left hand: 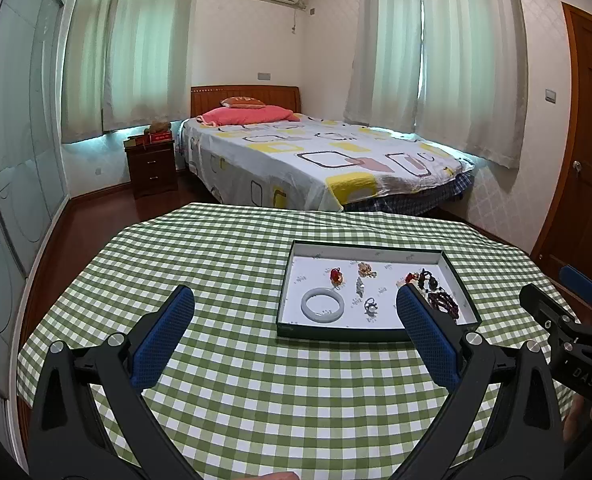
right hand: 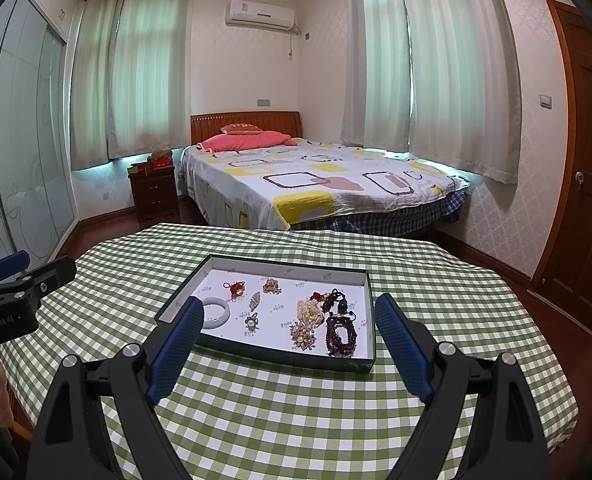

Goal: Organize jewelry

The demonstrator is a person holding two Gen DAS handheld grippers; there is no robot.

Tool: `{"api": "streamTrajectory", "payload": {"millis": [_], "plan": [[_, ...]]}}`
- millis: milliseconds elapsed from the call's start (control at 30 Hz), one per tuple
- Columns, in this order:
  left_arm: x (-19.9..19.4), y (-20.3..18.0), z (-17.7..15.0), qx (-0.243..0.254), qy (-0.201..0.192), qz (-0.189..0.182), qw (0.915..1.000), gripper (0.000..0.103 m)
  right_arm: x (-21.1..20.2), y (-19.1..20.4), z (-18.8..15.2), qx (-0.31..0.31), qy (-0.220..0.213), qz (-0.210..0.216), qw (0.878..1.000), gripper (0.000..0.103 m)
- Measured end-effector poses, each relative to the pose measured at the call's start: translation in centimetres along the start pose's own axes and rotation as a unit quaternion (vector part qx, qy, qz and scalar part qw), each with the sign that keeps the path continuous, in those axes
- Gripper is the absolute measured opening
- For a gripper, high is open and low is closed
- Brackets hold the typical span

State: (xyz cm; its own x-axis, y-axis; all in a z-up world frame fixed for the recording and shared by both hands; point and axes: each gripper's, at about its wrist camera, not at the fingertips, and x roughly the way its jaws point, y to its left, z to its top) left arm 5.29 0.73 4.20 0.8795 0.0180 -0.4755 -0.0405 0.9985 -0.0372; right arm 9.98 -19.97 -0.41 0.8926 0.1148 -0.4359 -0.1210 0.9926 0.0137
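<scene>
I see every piece, from the pale bangle (right hand: 217, 311) to the dark bead strand (right hand: 339, 335), lying inside the shallow tray (right hand: 284, 354), while my left gripper (left hand: 295, 312) and right gripper (right hand: 289, 322) hover wide open and empty, so this fits either finished or pending sorting.

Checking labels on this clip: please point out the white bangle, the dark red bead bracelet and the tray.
white bangle (left hand: 322, 304), left wrist view, on its near band.
dark red bead bracelet (right hand: 340, 336), right wrist view, middle of the coil.
tray (right hand: 280, 355), right wrist view, near wall.
</scene>
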Motion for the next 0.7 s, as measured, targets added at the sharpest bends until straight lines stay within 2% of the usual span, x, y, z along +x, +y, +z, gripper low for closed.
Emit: {"api": "streamTrajectory", "payload": {"millis": [467, 700], "plan": [[1.2, 0.1, -0.6, -0.003, 0.014, 0.007, 0.9999, 0.099, 0.4, -0.1, -0.4, 0.001, 0.009, 0.001, 1.0, 0.084], [2.9, -0.1, -1.0, 0.01, 0.022, 0.0, 0.9997, 0.099, 1.2, -0.4, -0.9, 0.004, 0.017, 0.002, 1.0, 0.084]]}}
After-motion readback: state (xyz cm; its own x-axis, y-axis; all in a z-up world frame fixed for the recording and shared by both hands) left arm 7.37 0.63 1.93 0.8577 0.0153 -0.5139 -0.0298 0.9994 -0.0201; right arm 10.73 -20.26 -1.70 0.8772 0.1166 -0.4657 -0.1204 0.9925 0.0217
